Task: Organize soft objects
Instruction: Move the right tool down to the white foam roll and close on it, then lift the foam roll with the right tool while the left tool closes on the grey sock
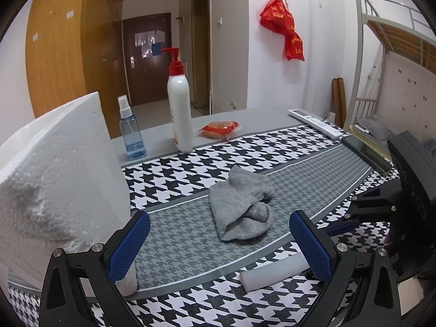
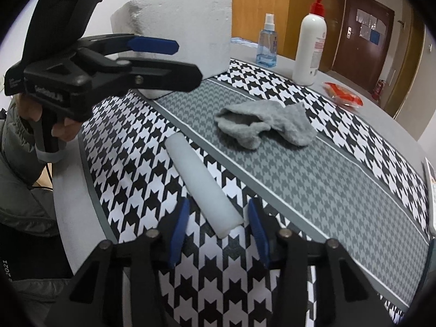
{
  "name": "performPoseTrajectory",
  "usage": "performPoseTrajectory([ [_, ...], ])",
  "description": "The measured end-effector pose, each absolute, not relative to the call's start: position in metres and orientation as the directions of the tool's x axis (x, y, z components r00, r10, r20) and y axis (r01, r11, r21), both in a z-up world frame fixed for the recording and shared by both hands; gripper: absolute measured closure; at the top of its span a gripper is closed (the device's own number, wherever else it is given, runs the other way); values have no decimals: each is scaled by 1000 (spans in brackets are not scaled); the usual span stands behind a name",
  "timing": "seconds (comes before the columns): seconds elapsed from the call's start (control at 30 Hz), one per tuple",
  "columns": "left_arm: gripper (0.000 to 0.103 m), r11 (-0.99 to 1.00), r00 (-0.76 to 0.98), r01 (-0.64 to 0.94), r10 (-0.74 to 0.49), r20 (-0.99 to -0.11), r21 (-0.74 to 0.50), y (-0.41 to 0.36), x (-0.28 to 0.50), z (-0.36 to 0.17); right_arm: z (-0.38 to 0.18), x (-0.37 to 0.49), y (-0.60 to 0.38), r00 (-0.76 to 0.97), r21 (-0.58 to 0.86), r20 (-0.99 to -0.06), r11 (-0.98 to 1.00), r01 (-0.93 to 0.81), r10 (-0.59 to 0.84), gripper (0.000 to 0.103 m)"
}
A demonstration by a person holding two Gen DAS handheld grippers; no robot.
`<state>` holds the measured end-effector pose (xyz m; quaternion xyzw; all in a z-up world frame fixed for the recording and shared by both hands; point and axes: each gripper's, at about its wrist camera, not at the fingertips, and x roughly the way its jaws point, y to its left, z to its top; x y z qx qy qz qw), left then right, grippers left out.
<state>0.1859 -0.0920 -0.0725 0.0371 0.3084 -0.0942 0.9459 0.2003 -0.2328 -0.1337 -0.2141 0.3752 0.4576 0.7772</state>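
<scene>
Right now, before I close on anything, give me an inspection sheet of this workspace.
Surface: table under a houndstooth cloth.
Job's things: grey sock crumpled mid-cloth; white foam roll lying near the front edge.
Clutter: foam block, blue spray bottle, pump bottle, red packet, remote, phone.
Grippers: left gripper open, nothing between its fingers; right gripper straddles the roll's near end, pads not yet pressing.
Cables: dark cord by the sleeve, at the right view's left edge.
Surroundings: wardrobe, door, red bag on wall hooks, bunk bed.
</scene>
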Motion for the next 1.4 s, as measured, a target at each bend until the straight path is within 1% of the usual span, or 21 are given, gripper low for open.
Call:
performPoseTrajectory([
  [0.07,1,978,788,208,-162,-594,10,-94,188,-73,-134,201,-232,304,-7,-781,478,-878,545,66],
  [0.17,1,976,783,219,-166,-599,17,-97,191,-74,-134,201,-230,299,-20,-782,457,-889,547,68],
  [0.23,1,974,778,226,-167,-605,21,-100,193,-75,-135,200,-230,293,-21,-781,446,-895,552,71],
  [0.4,1,969,766,245,-179,-617,23,-107,199,-76,-132,192,-235,301,-39,-779,437,-899,550,84],
  [0.43,1,969,765,245,-178,-619,25,-108,200,-76,-131,192,-237,297,-31,-777,438,-898,555,85],
  [0.73,1,968,764,249,-176,-621,33,-115,203,-76,-124,181,-260,304,-2,-770,474,-880,561,85],
  [1.03,1,971,753,239,-165,-636,31,-122,207,-85,-117,191,-309,413,30,-743,643,-765,526,85],
  [1.4,1,972,712,230,-141,-688,39,-129,222,-99,-117,197,-339,474,69,-735,748,-660,486,85],
])
